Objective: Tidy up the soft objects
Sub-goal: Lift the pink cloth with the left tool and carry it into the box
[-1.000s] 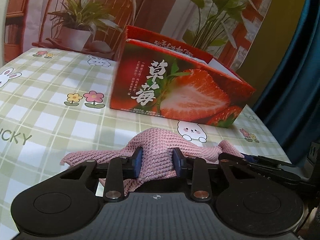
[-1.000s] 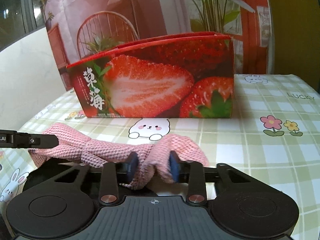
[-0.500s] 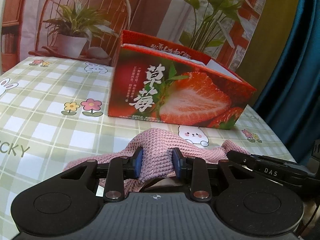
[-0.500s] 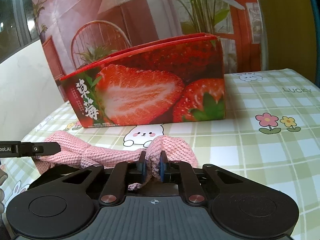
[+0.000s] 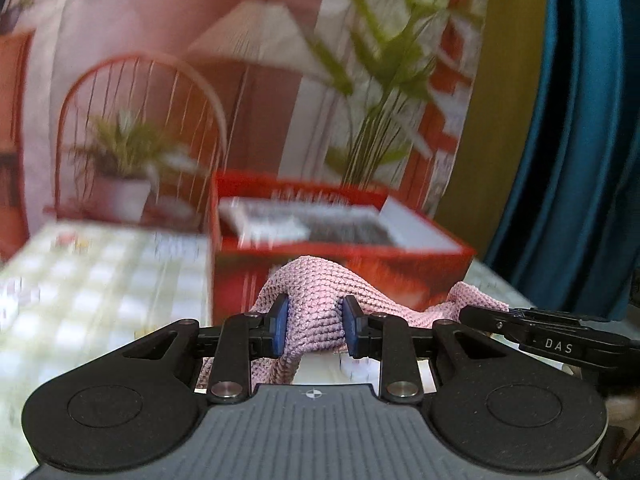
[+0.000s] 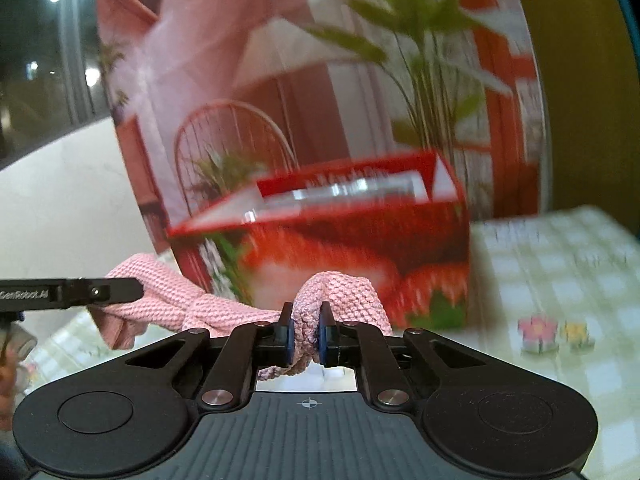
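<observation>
Between both sets of fingers a pink knitted cloth (image 5: pixel 320 304) was held, lifted off the checked tablecloth (image 6: pixel 560 264) and stretched across the near side of the red strawberry box (image 5: pixel 340 248). The left gripper (image 5: pixel 313 324) was closed on a thick bunch of the cloth, pads set fairly wide by the fabric's bulk. The right gripper (image 6: pixel 307 334) was pinched nearly fully on a thinner fold at the cloth's other end. Each gripper's fingertip was seen at the edge of the other's view. The box stood open at the top, just beyond the cloth, with something grey and white already inside; detail was lost to motion blur. A printed backdrop (image 5: pixel 240 80) of chair and plants was seen far behind.

Judged risks: the loose hanging tail under the left grip could be snagged on the box's near rim if the cloth were carried over too low; the thin right pinch could be slipped by tension between the hands; the light box could be pushed or tipped.
</observation>
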Available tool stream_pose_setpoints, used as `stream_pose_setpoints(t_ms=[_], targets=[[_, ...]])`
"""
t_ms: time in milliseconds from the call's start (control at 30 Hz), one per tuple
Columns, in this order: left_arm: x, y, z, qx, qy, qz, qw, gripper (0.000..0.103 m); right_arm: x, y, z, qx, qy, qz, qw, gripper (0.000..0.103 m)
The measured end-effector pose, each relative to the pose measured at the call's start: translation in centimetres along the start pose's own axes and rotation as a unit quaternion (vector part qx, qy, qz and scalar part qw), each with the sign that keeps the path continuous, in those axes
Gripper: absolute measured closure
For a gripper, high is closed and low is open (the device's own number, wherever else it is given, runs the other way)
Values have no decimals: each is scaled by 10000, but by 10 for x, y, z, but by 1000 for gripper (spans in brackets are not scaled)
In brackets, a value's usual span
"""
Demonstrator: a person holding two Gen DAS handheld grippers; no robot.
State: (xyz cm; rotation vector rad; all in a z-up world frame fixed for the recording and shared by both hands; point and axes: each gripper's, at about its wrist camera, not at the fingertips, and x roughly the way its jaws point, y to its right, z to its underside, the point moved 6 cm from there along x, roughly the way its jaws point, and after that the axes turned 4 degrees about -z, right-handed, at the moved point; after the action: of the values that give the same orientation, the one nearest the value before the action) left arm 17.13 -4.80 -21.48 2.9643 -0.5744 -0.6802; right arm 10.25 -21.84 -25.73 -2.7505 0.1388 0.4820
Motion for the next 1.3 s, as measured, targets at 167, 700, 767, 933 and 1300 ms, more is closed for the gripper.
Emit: stream_pose_setpoints(t_ms=[167, 700, 767, 933, 1300], targets=[[5, 10, -36, 280, 175, 107, 9994, 73, -2, -4, -34, -204, 214, -35, 9996, 93], [99, 9, -90, 496, -471, -28, 9977, 73, 66, 14, -124, -798, 23, 323, 9963, 93], [114, 10, -87, 629, -685, -55, 9957, 73, 82, 19, -123, -733, -169, 406, 9963, 93], [147, 9, -69, 729, -1322, -46, 9885, 73, 115, 30, -113, -506, -672, 594, 9947, 93], [176, -7, -52, 761, -1836, -210, 9798, 69, 142, 43, -94, -129, -1328, 708, 9885, 92]])
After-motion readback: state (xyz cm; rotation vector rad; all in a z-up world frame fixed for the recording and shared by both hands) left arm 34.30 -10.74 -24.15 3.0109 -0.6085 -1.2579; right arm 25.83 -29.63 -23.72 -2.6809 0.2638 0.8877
